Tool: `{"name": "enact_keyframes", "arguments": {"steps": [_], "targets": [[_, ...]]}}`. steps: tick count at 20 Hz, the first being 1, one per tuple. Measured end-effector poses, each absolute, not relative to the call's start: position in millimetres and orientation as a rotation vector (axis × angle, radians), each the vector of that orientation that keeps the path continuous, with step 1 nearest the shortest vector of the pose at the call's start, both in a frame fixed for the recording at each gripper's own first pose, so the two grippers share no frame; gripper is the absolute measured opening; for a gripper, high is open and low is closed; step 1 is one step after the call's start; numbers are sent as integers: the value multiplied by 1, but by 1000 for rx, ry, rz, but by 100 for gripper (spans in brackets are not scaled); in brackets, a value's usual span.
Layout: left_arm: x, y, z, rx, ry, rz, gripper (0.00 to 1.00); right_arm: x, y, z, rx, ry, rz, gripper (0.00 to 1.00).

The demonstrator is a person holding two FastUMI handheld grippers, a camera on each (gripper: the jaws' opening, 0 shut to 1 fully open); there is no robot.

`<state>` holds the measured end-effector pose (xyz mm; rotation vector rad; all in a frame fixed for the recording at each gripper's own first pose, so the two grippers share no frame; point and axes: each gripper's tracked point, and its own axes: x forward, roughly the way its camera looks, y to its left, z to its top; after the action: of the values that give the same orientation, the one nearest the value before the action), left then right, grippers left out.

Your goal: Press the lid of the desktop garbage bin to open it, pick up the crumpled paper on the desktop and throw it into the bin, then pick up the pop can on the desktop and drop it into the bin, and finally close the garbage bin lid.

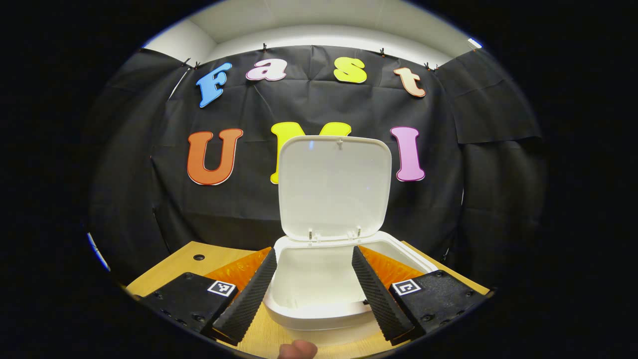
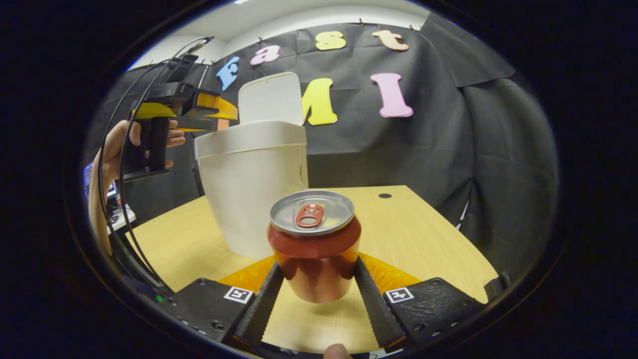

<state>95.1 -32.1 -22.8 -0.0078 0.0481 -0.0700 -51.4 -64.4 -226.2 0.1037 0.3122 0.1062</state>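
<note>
The white bin (image 1: pixel 319 321) stands with its lid (image 1: pixel 334 184) upright. My left gripper (image 1: pixel 314 253) hovers open over the bin's mouth with nothing between its fingers. What I see of the bin's inside looks bare white. In the right gripper view a red pop can (image 2: pixel 314 249) with a silver top stands upright between my fingers, and my right gripper (image 2: pixel 317 264) is shut on its sides. I cannot tell whether the can rests on the table or hangs just above it. Behind it rises the bin (image 2: pixel 254 189) with its raised lid (image 2: pixel 271 97), and the left gripper (image 2: pixel 222 112) reaches over the rim.
The wooden table (image 2: pixel 423 234) has bare room to the right of the bin, with a small dark hole (image 2: pixel 385 195) near its far edge. A hand (image 2: pixel 114 149) holds the left gripper, and cables hang from it at the left.
</note>
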Motion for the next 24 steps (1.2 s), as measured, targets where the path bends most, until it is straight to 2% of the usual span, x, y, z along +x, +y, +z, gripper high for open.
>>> {"name": "enact_keyframes", "arguments": {"steps": [9,10,24], "targets": [[70,-7,-19,-19,23,-35,100,-44,-66,-195,76,274,109,81],[67,-3,-19,-15,21,-30,98,-43,-65,-188,65,266,112,81],[10,69,-72,-6,75,82,98,0,-7,-61,-22,90,235,81]]}}
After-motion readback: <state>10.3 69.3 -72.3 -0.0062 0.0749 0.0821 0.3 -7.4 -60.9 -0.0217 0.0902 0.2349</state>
